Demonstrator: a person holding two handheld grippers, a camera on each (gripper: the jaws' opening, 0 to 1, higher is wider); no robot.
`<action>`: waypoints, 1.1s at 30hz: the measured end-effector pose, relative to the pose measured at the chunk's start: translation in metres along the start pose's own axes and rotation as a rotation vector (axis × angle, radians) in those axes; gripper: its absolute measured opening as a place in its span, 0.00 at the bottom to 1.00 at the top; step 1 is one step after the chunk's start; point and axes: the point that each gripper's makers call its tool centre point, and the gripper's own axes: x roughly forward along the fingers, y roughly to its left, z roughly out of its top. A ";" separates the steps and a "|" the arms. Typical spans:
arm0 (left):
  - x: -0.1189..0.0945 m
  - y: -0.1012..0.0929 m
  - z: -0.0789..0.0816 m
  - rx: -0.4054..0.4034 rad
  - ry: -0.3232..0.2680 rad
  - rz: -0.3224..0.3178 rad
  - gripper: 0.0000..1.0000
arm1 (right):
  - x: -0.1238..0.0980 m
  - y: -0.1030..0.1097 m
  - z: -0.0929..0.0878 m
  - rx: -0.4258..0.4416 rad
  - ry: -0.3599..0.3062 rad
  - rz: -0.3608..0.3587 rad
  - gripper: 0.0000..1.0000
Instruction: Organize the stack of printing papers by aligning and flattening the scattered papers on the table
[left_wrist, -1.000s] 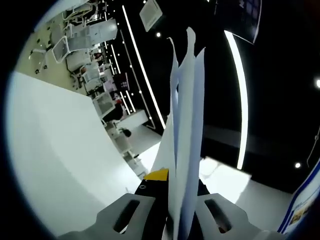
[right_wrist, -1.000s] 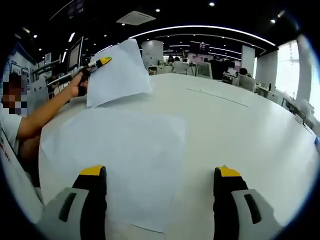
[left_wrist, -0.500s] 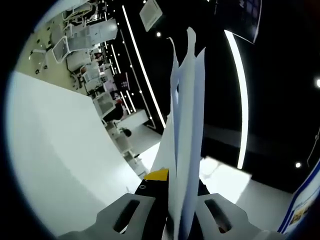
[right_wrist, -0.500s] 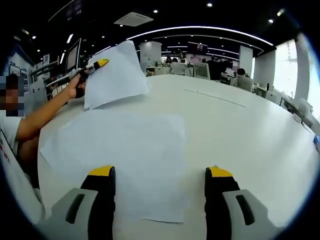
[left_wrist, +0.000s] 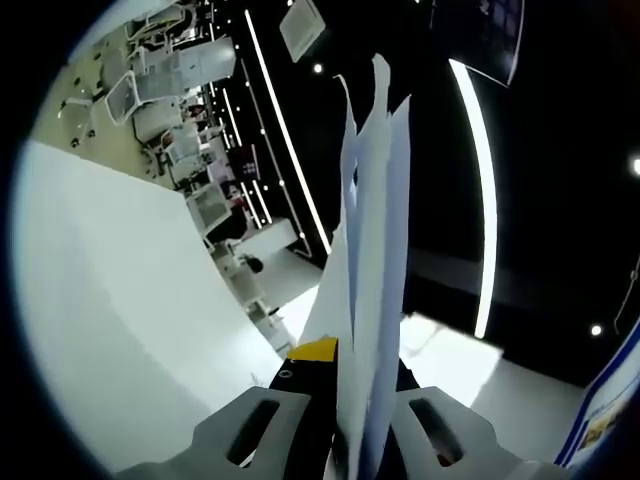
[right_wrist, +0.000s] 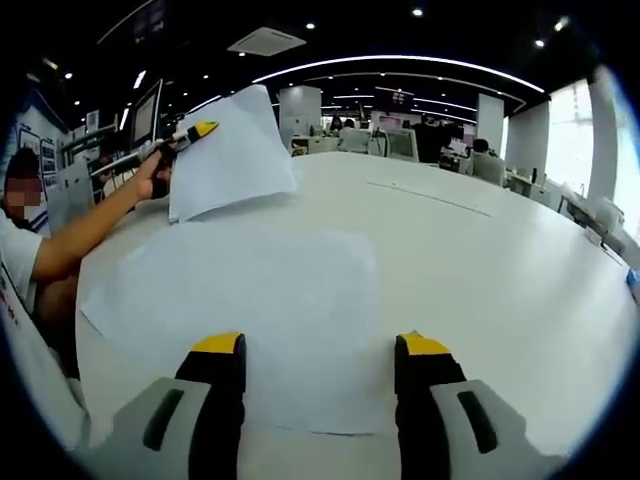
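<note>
My left gripper (left_wrist: 340, 395) is clenched on a few sheets (left_wrist: 372, 250), held up off the table (right_wrist: 480, 260) at the far left, edges fanned and uneven. My right gripper (right_wrist: 320, 350) is released, jaws parted over the near edge of a loose sheet (right_wrist: 240, 300) lying flat. Paper looks light, floppy and slick, so I judge it'll slide and buckle if pushed. Best grip is a thin pinch at the near edge or a corner. The sheet's left corner sits near the table rim by my arm (right_wrist: 90, 230). Plenty of bare tabletop to the right and far side for squaring up.
</note>
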 end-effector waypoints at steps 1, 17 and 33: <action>0.000 -0.001 0.000 0.000 -0.001 -0.003 0.06 | 0.000 0.000 0.000 -0.001 -0.001 -0.001 0.53; 0.000 -0.002 0.001 0.000 -0.002 -0.007 0.06 | 0.003 -0.001 -0.003 -0.002 0.010 0.002 0.51; 0.000 -0.001 0.001 0.004 -0.002 -0.002 0.06 | 0.004 -0.003 -0.002 0.001 0.029 -0.005 0.49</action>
